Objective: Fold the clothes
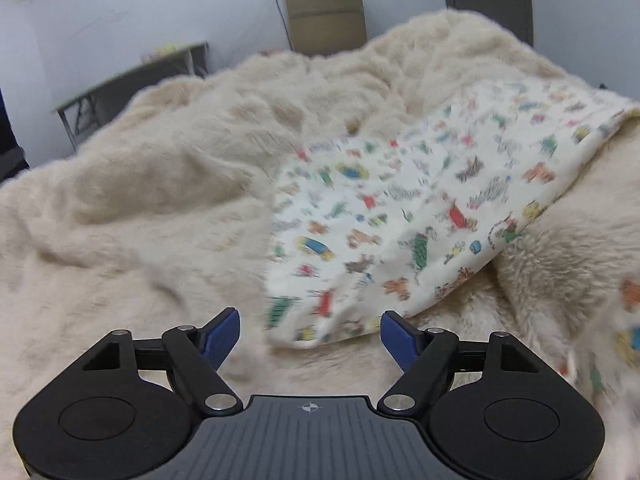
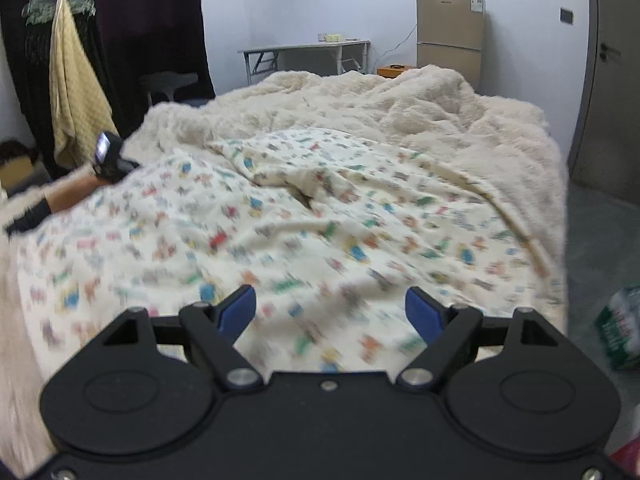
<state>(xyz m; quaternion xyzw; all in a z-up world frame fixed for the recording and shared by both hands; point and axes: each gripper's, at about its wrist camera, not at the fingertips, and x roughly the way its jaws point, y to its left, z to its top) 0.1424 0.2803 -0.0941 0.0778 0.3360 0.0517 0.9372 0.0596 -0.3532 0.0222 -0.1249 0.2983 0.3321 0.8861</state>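
Note:
A cream cloth printed with small coloured figures point(image 2: 320, 216) lies spread and creased over a fluffy cream blanket point(image 2: 400, 100) on a bed. In the left wrist view a folded part of the printed cloth point(image 1: 400, 220) lies ahead and to the right, on the fluffy blanket point(image 1: 160, 180). My left gripper point(image 1: 310, 334) is open above the near corner of the cloth, nothing between its blue pads. My right gripper point(image 2: 331, 312) hangs open over the near part of the cloth, also holding nothing. At the far left of the right wrist view a person's arm point(image 2: 60, 196) carries the left gripper.
A grey folding table point(image 2: 304, 50) and a tan fridge point(image 2: 450, 36) stand against the far wall. A door point(image 2: 612, 80) is at the right. A yellow towel point(image 2: 76, 92) hangs at the left among dark clothes. A green pack point(image 2: 620, 328) sits on the floor beside the bed.

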